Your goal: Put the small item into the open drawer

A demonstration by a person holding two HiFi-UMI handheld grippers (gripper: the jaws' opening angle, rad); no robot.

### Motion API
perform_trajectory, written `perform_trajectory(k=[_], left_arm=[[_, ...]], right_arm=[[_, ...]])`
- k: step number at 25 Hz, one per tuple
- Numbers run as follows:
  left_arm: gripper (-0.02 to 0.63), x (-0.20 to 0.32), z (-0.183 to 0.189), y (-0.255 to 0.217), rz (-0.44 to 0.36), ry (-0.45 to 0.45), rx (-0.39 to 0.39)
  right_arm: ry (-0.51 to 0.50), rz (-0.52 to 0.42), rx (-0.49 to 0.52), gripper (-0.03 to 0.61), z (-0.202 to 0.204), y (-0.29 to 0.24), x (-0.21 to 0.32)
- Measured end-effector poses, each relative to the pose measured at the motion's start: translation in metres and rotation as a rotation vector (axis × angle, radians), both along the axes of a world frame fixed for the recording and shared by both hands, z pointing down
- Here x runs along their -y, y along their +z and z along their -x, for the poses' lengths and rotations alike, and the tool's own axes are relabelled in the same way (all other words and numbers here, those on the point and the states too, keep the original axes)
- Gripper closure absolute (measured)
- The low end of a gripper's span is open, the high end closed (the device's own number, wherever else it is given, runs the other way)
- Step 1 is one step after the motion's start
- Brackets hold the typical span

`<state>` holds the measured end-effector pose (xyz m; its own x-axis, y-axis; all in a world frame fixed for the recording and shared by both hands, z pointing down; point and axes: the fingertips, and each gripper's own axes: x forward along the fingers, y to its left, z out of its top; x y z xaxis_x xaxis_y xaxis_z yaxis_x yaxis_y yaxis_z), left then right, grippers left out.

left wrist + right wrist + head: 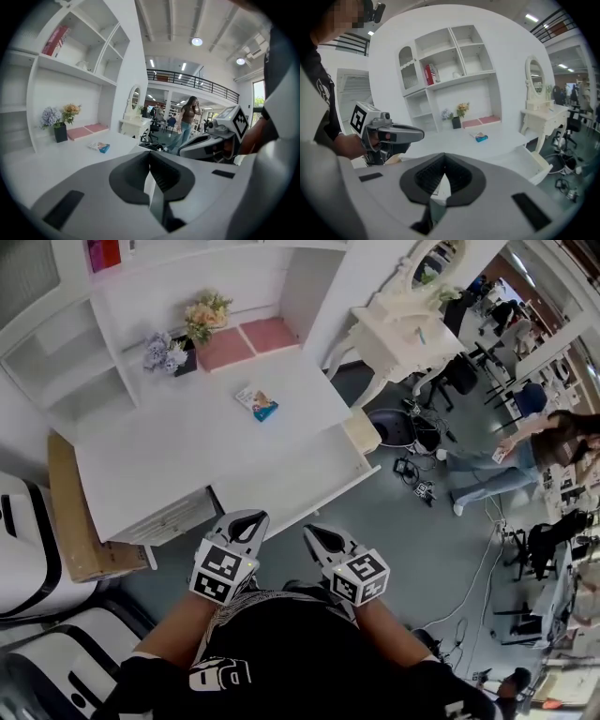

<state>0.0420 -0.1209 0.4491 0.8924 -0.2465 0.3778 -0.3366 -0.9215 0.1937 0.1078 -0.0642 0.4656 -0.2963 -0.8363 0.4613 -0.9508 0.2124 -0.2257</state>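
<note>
- The left tool [246, 524] and right tool [319, 538] are closed, empty; the small item [256, 403] lies on the desk [169, 456], well apart.
- Reaching in shut (an easy slip), they could push it away from the open drawer [305, 476].

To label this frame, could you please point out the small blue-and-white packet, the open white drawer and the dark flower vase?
small blue-and-white packet [256, 404], head view, middle of its top face
open white drawer [302, 470], head view, bare floor inside
dark flower vase [185, 360], head view, its side

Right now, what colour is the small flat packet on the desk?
Blue and white packet; head view.
</note>
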Motion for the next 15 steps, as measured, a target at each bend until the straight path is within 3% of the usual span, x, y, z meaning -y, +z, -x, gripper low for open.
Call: perform_trajectory(k=[15], left_arm=[[0.6,0.04,0.027,0.026,0.042,-0.099,0.036]], right_arm=[[-0.15,-0.003,-0.026,0.569,0.029,0.0,0.054]])
